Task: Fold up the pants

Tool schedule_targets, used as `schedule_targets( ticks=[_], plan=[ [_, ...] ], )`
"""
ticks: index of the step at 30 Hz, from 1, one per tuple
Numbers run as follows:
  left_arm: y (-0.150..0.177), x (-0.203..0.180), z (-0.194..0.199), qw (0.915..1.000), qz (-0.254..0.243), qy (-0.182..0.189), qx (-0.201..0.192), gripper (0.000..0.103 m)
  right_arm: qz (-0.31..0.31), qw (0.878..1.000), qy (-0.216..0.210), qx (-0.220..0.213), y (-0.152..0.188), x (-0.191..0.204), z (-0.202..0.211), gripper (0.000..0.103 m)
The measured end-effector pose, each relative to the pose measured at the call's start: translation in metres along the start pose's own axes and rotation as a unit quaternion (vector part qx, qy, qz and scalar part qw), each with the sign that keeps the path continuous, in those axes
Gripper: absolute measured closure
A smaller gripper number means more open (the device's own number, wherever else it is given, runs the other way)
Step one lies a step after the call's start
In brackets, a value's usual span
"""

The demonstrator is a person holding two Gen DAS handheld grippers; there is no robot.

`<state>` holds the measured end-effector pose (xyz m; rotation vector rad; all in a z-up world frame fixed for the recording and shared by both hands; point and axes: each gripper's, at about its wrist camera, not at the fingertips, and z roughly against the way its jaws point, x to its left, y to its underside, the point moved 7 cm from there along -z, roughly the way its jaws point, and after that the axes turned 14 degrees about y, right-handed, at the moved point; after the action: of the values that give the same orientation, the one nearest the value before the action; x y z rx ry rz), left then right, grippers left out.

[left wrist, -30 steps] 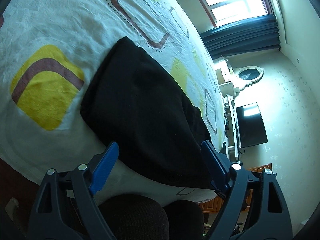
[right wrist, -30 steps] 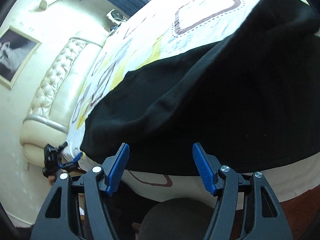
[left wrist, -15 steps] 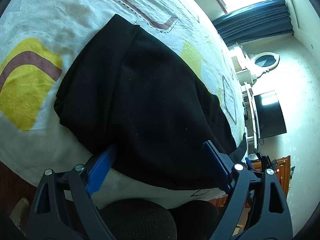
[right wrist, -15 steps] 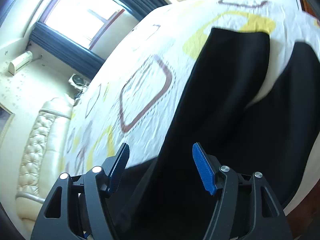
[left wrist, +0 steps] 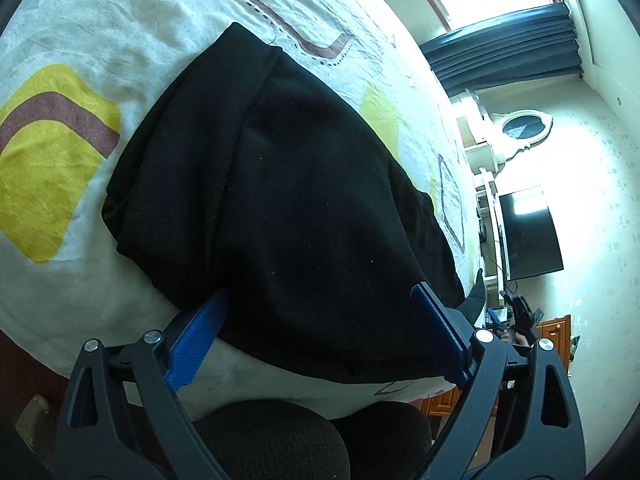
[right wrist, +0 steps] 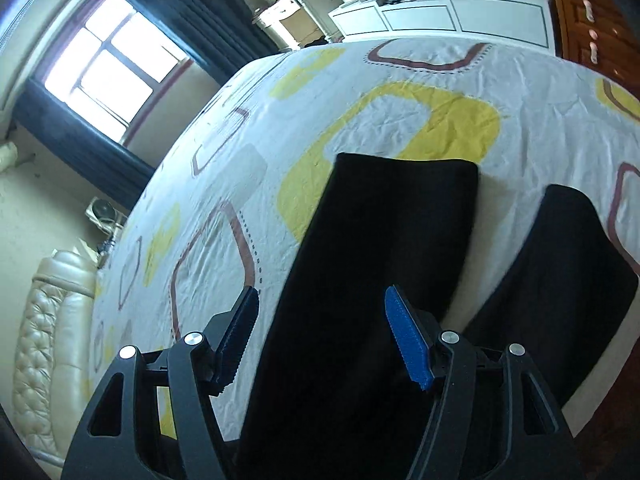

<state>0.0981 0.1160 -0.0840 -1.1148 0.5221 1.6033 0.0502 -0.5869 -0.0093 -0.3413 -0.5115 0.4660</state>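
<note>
Black pants (left wrist: 288, 208) lie on a bed with a white sheet patterned in yellow and brown (left wrist: 60, 128). In the left wrist view the waist part fills the middle. My left gripper (left wrist: 320, 328) is open, its jaws straddling the near edge of the fabric, its left pad partly under it. In the right wrist view the two legs (right wrist: 384, 240) run away from me, spread apart, the second leg (right wrist: 560, 280) at right. My right gripper (right wrist: 324, 328) is open over the near leg, holding nothing.
A padded cream headboard (right wrist: 44, 340) stands at left in the right wrist view. A window with dark curtains (right wrist: 112, 68), a white cabinet (right wrist: 432, 12), a wall TV (left wrist: 528, 236) and a black chair back (left wrist: 280, 440) under the left gripper surround the bed.
The right gripper swung from the waist end to look along the two legs. The left gripper moved forward onto the near edge of the pants. Both stayed open.
</note>
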Motion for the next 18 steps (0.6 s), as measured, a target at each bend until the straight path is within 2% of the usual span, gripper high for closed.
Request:
schedule_targets(
  ticks=[2, 5, 8, 10, 13, 16, 18],
  plan=[
    [0.000, 0.000, -0.001, 1.0000, 0.001, 0.002, 0.000, 0.010, -0.045, 0.999, -0.008, -0.019, -0.008, -0.049, 0.017, 0.038],
    [0.001, -0.003, -0.003, 1.0000, -0.005, -0.001, 0.002, 0.008, -0.103, 0.994, 0.015, -0.040, -0.014, -0.128, 0.037, 0.038],
    [0.001, -0.004, -0.005, 0.9997, -0.016, -0.017, 0.005, 0.006, -0.177, 0.984, 0.000, -0.024, -0.010, -0.182, 0.034, 0.039],
    [0.001, -0.005, -0.007, 0.9993, -0.025, -0.028, 0.009, 0.006, -0.205, 0.978, -0.022, -0.007, -0.007, -0.196, 0.025, 0.041],
    [0.000, -0.006, -0.008, 0.9989, -0.026, -0.038, 0.007, 0.006, -0.206, 0.977, -0.053, 0.008, -0.002, -0.192, 0.015, 0.042],
    [0.000, -0.007, -0.009, 0.9987, -0.023, -0.045, 0.005, 0.006, -0.201, 0.978, -0.048, 0.026, 0.002, -0.186, 0.004, 0.050],
    [0.000, -0.007, -0.009, 0.9987, -0.018, -0.048, 0.002, 0.006, -0.231, 0.971, -0.061, 0.025, 0.005, -0.191, 0.004, 0.050]
  ],
)
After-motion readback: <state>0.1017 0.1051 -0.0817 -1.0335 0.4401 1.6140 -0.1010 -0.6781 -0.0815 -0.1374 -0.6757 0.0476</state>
